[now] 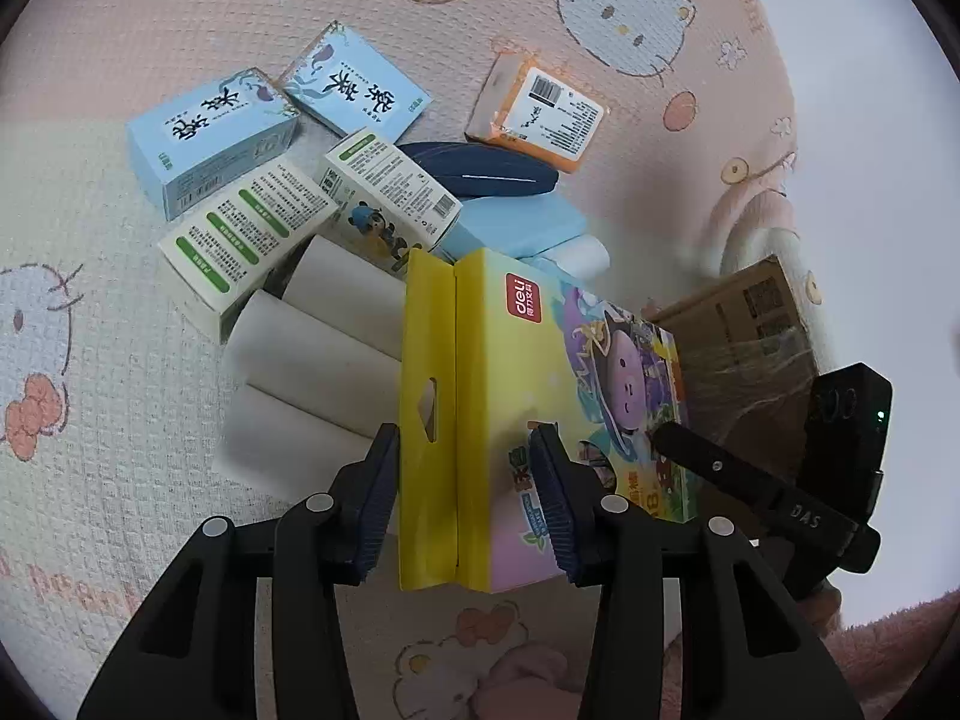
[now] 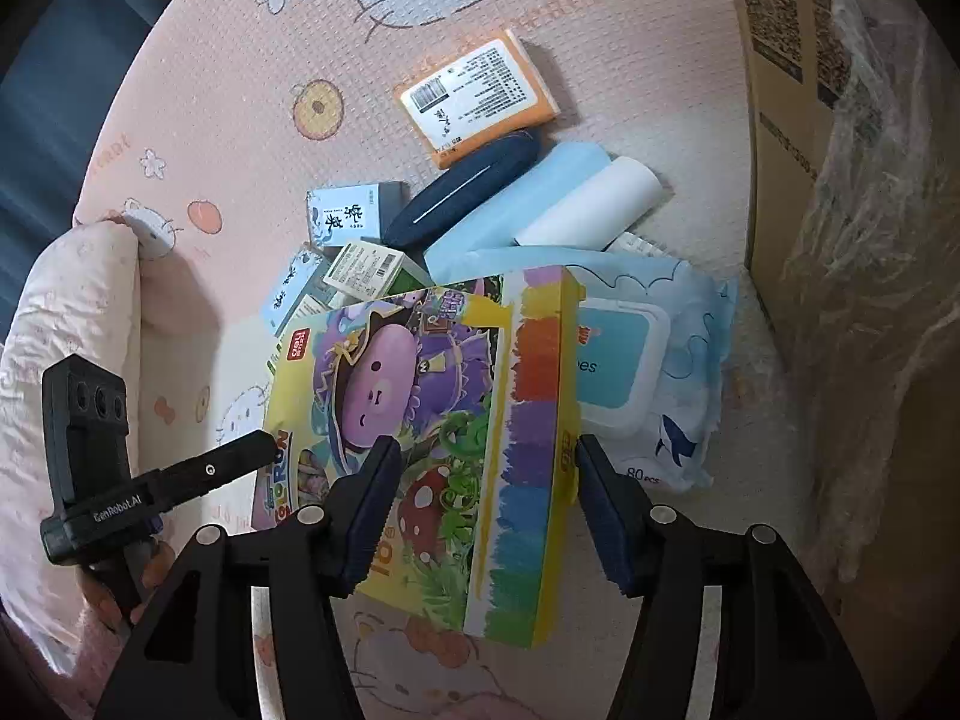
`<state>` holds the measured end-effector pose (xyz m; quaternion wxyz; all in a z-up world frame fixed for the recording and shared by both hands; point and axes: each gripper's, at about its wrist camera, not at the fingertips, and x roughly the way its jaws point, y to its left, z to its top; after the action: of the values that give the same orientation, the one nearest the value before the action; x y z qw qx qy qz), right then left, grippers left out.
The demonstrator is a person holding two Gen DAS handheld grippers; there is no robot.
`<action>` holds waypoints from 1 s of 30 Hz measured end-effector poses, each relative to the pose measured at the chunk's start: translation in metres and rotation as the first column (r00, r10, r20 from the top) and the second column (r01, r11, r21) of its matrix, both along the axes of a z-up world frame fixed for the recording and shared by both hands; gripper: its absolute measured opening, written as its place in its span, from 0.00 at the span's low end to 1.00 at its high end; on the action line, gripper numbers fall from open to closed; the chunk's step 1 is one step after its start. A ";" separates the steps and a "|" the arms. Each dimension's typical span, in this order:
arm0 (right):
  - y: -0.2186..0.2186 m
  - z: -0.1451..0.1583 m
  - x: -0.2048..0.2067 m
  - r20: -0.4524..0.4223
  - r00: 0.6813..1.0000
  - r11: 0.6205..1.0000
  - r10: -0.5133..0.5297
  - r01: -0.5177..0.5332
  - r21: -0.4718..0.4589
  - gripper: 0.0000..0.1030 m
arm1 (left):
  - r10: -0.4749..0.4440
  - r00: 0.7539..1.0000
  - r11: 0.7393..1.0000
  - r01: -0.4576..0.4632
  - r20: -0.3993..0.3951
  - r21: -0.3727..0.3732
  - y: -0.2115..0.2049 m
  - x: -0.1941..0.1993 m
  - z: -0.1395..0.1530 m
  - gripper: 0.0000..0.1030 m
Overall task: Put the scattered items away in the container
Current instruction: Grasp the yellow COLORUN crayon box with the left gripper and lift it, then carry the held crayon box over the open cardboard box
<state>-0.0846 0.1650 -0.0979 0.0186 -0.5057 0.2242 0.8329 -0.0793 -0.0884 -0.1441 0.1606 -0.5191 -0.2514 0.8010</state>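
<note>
Brightly yellow-edged, the crayon box (image 2: pixel 420 420) shows a purple cartoon pig.

The crayon box (image 2: pixel 432 420) lies partly on the wipes pack (image 2: pixel 678 372), seemingly near the carton (image 2: pixel 780 90).

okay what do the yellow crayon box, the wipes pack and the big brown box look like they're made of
Yellow crayon box: glossy printed cardboard, judging by its folded hang tab and sharp creases. Wipes pack: soft plastic film, wrinkled, with a rigid plastic flip lid. Brown box: matte corrugated-looking cardboard, partly covered in crinkled clear plastic.
</note>
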 end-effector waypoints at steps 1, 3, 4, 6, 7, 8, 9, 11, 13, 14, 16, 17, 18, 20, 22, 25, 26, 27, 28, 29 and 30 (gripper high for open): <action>0.000 -0.002 0.000 0.006 1.000 1.000 0.000 0.000 -0.002 0.58 | -0.004 1.000 1.000 0.004 -0.007 -0.005 0.002 0.000 0.001 0.47; 0.004 -0.003 0.000 0.011 1.000 1.000 -0.011 0.011 -0.017 0.59 | -0.012 1.000 1.000 0.012 -0.011 -0.011 0.005 -0.001 0.003 0.49; 0.006 -0.004 0.000 0.018 1.000 1.000 -0.017 0.017 -0.023 0.60 | -0.014 1.000 1.000 0.014 -0.009 -0.009 0.006 -0.001 0.003 0.53; 0.010 -0.006 0.000 0.030 0.999 0.999 -0.025 0.026 -0.035 0.61 | -0.011 1.000 1.000 0.011 0.001 0.000 0.006 -0.003 0.002 0.59; 0.011 -0.007 0.000 0.028 0.999 0.999 -0.029 0.030 -0.045 0.61 | -0.006 1.000 1.000 0.006 0.015 0.006 0.006 -0.005 0.000 0.61; 0.013 -0.008 0.001 0.026 0.999 0.998 -0.035 0.036 -0.056 0.61 | -0.001 1.000 1.000 0.000 0.027 0.023 0.004 -0.005 -0.002 0.61; 0.013 -0.010 0.001 0.024 0.999 0.997 -0.039 0.040 -0.067 0.62 | 0.006 0.999 0.999 -0.008 0.035 0.047 0.003 -0.005 -0.003 0.61; 0.014 -0.013 0.001 0.020 0.999 0.995 -0.044 0.046 -0.089 0.63 | 0.027 0.999 0.997 -0.030 0.045 0.070 0.001 -0.004 -0.005 0.61; 0.014 -0.014 0.002 0.024 0.998 0.992 -0.053 0.055 -0.111 0.63 | 0.026 0.999 0.998 -0.029 0.038 0.064 0.002 -0.003 -0.003 0.61; 0.015 -0.015 0.002 0.027 0.998 0.991 -0.055 0.058 -0.117 0.63 | 0.022 0.999 0.999 -0.023 0.030 0.047 0.003 -0.003 -0.001 0.61; 0.015 -0.016 0.002 0.028 0.998 0.989 -0.055 0.059 -0.134 0.63 | 0.009 1.000 1.000 -0.009 0.012 0.020 0.006 -0.002 0.002 0.56; 0.015 -0.016 0.003 0.029 0.998 0.988 -0.059 0.062 -0.141 0.63 | 0.002 1.000 1.000 -0.002 0.000 0.015 0.009 -0.002 0.004 0.54; 0.015 -0.017 0.003 0.028 0.998 0.987 -0.062 0.066 -0.146 0.63 | 0.000 1.000 1.000 0.000 -0.005 0.015 0.009 -0.002 0.004 0.50; 0.014 -0.018 0.003 0.029 0.997 0.985 -0.066 0.070 -0.161 0.65 | 0.005 1.000 1.000 -0.004 -0.008 0.017 0.010 -0.004 0.004 0.50; 0.015 -0.020 0.004 0.028 0.996 0.980 -0.079 0.083 -0.179 0.65 | 0.000 1.000 1.000 0.000 -0.007 0.014 0.009 -0.007 0.003 0.49; 0.015 -0.021 0.004 0.031 0.995 0.975 -0.092 0.096 -0.202 0.65 | -0.003 1.000 1.000 0.003 -0.024 -0.008 0.011 -0.008 0.007 0.46; 0.015 -0.021 0.004 0.033 0.995 0.975 -0.096 0.101 -0.199 0.64 | -0.003 1.000 1.000 0.003 -0.030 -0.026 0.013 -0.008 0.009 0.45; 0.014 -0.019 0.003 0.034 0.995 0.977 -0.095 0.099 -0.190 0.64 | -0.003 0.999 0.999 0.002 -0.033 -0.038 0.014 -0.008 0.011 0.44; 0.012 -0.017 0.002 0.032 0.995 0.980 -0.090 0.094 -0.177 0.64 | 0.001 0.999 0.999 -0.003 -0.038 -0.050 0.016 -0.008 0.013 0.43; 0.010 -0.014 0.001 0.029 0.996 0.982 -0.084 0.087 -0.165 0.64 | 0.012 0.999 0.998 -0.015 -0.045 -0.057 0.016 -0.007 0.017 0.43; 0.009 -0.011 0.000 0.026 0.997 0.984 -0.078 0.081 -0.160 0.64 | 0.028 0.998 0.998 -0.031 -0.052 -0.053 0.014 -0.006 0.019 0.42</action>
<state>-0.0847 0.1738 -0.1094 0.0133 -0.5041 0.3105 0.8058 -0.0858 -0.0744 -0.1246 0.1411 -0.4990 -0.2331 0.8226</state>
